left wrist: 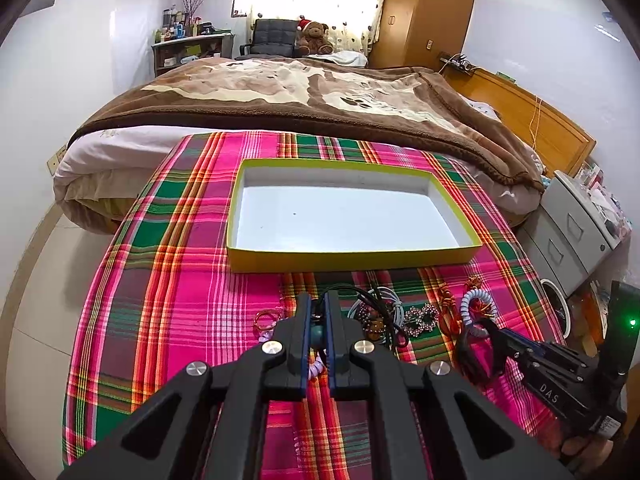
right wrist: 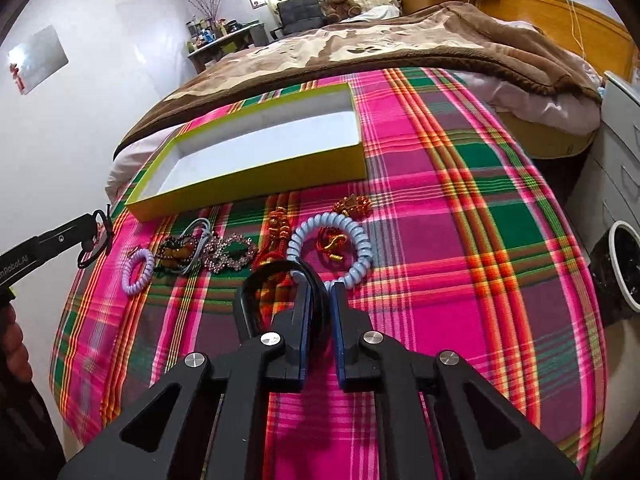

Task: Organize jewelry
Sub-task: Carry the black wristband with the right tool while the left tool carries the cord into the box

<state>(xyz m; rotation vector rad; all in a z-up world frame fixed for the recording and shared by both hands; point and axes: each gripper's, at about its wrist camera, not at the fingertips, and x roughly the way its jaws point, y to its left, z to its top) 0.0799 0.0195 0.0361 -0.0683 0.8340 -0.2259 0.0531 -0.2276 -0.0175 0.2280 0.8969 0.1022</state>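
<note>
Gripping 2 pieces at once: left gripper (left wrist: 318, 322) is clenched on a black cord necklace (left wrist: 360, 294) with a teal bead, right gripper (right wrist: 320, 300) is clenched on a black band (right wrist: 250, 280). Both sit at the near side of the plaid cloth (left wrist: 180, 300), in the row of loose jewelry: small lilac coil (right wrist: 138, 272), rhinestone piece (right wrist: 236, 252), red-gold charm (right wrist: 280, 226), big pale-blue coil (right wrist: 330, 240). Yellow box (left wrist: 352, 260), white inside and bare, lies just beyond the row. Best way, I'd judge: lift straight up first so the cord doesn't drag neighbours, clear the box's near wall, then let go low over the floor. Right band touches the blue coil, may snag. Box interior gives plenty of room; cloth right of the row is open too; bed (left wrist: 280, 92) rises behind the far edge.
</note>
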